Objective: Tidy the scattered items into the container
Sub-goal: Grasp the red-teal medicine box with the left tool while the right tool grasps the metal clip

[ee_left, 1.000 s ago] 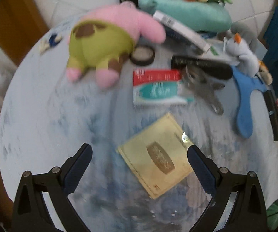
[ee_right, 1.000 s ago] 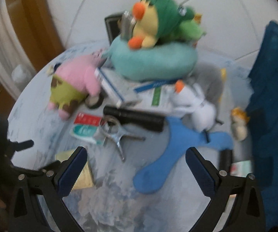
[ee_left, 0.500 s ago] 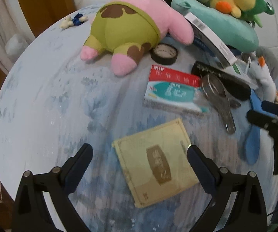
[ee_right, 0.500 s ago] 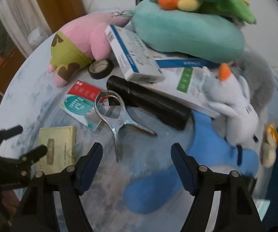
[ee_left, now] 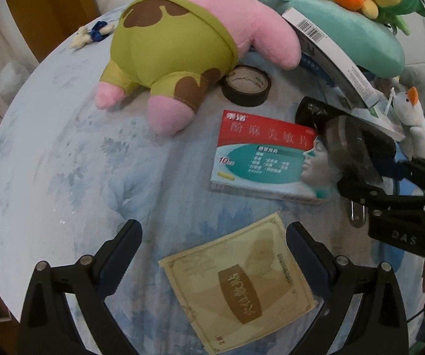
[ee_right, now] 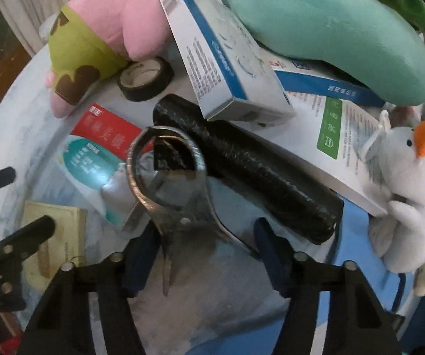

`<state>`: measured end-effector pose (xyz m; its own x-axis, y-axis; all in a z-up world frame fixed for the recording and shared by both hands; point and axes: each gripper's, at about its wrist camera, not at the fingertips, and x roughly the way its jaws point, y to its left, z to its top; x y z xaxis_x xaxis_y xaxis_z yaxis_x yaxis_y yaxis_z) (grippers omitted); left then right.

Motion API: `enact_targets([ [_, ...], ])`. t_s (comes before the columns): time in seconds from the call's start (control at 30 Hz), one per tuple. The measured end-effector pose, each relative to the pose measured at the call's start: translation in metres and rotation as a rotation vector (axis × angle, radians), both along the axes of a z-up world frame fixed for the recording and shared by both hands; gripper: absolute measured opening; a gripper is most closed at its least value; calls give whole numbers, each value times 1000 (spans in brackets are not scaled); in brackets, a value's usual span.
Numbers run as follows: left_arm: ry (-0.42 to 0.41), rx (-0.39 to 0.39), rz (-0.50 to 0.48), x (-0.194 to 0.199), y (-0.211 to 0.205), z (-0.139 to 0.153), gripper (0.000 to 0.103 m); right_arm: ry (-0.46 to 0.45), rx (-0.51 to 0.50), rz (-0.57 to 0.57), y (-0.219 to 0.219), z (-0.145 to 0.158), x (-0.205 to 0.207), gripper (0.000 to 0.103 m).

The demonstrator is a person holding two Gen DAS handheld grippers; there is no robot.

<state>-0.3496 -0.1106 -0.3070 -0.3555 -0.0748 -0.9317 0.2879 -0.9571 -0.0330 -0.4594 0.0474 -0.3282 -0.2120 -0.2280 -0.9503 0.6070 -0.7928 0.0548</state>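
My left gripper (ee_left: 212,248) is open, its fingers astride a flat yellow packet (ee_left: 239,284) on the pale blue table. My right gripper (ee_right: 205,251) is open, its fingers either side of the handles of a metal clamp (ee_right: 168,183), which lies across a red and teal medicine box (ee_right: 100,156) and against a black cylinder (ee_right: 248,171). The medicine box (ee_left: 265,159) and the right gripper (ee_left: 389,201) show in the left wrist view. No container is in view.
A pink and green plush (ee_left: 177,47), a black tape roll (ee_left: 246,85), a blue and white box (ee_right: 224,56), a teal cushion (ee_right: 324,29), a white bird plush (ee_right: 410,195), a leaflet (ee_right: 336,136) and a blue flat toy (ee_right: 242,325) crowd the table (ee_left: 64,162).
Both grippers moved forward and down. The right gripper narrowed and now straddles the clamp's handles. The left gripper came in over the yellow packet.
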Motion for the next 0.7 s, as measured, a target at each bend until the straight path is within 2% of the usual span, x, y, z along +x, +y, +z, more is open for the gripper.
enact_targets([
  [0.03, 11, 6, -5, -3, 3, 3, 100, -3, -8, -20, 8, 2, -1, 43],
  [0.17, 51, 23, -26, -19, 18, 13, 100, -13, -38, -100, 39, 8, -3, 43],
  [0.3, 32, 73, -78, -52, 44, 3, 100, -23, -68, -181, 71, 15, -5, 43],
  [0.4, -14, 32, -92, -65, 56, -13, 99, -36, -81, -209, 87, 15, -4, 43],
  [0.43, -28, -35, -89, -64, 58, -16, 94, -34, -80, -207, 89, 14, -3, 43],
  [0.47, -34, -90, -84, -61, 56, -18, 88, -34, -86, -202, 89, 15, -1, 43],
  [0.5, -39, -107, -76, -57, 50, -18, 87, -34, -94, -195, 87, 16, 0, 43],
  [0.63, -68, -77, 44, -25, -5, -21, 83, -35, -126, -163, 78, 19, 3, 39],
  [0.7, -94, -109, 113, -9, -32, -23, 77, -44, -139, -133, 68, 18, 6, 36],
])
